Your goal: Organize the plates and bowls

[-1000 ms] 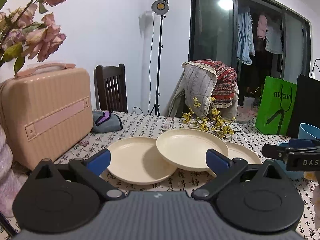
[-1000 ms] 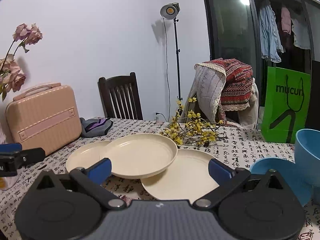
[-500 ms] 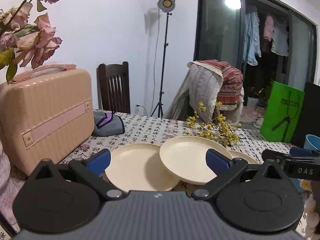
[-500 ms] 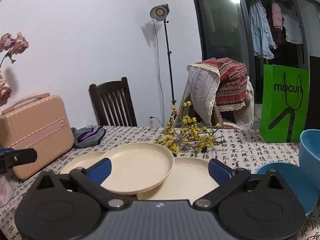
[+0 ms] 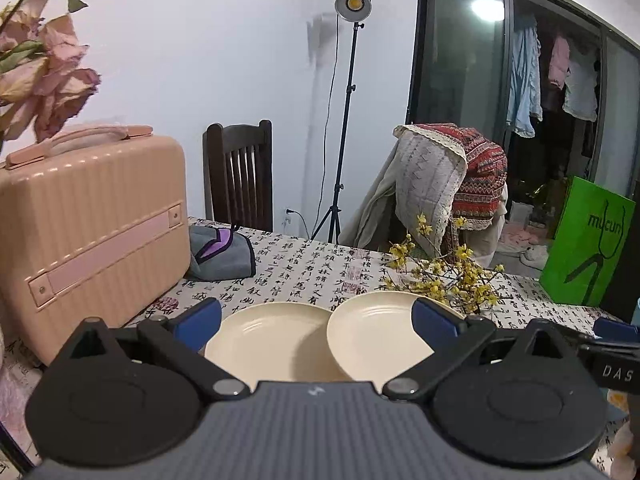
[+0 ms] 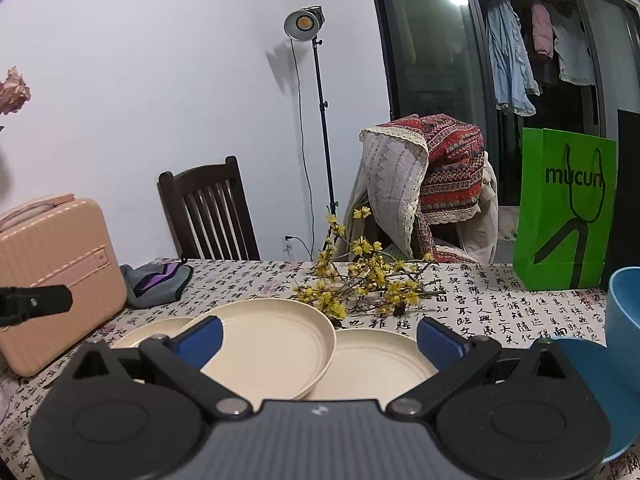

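You held both hand-held grippers, left (image 5: 316,318) and right (image 6: 319,336), wide open, empty, above surface (image 6: 480,296). Three cream plates (image 6: 268,344) lay overlapping, unstacked; blue bowls (image 6: 624,312) stood at right. Organizing looked barely begun.

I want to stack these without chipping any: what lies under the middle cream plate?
The middle plate overlaps the rims of two cream plates: left plate and right plate. Whatever sits under its centre is covered.
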The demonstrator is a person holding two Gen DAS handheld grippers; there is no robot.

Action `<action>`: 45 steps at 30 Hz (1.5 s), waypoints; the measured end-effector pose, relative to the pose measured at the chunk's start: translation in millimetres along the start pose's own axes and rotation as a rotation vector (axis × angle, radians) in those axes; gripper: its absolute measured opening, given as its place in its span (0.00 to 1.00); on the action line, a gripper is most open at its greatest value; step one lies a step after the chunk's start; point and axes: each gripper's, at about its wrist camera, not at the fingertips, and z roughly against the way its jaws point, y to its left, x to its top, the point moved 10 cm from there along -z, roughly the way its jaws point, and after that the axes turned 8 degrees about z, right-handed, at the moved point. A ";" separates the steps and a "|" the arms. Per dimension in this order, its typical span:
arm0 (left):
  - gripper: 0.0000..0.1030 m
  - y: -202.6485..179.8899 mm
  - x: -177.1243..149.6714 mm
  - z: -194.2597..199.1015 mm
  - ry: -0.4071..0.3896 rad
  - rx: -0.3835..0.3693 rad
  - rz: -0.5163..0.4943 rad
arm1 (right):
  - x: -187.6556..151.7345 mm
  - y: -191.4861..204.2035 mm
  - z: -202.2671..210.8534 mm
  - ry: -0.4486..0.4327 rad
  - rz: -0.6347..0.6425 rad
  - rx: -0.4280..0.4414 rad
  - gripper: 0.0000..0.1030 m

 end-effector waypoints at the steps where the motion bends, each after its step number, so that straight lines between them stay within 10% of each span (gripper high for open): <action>1: 1.00 -1.5 0.7 -3.1 -0.003 0.005 -0.002 | -0.4 0.0 -2.9 0.002 0.000 -0.005 1.00; 45: 1.00 26.2 -14.0 -118.9 0.005 0.059 0.130 | -1.4 -8.0 -76.5 -0.082 -0.063 -0.041 1.00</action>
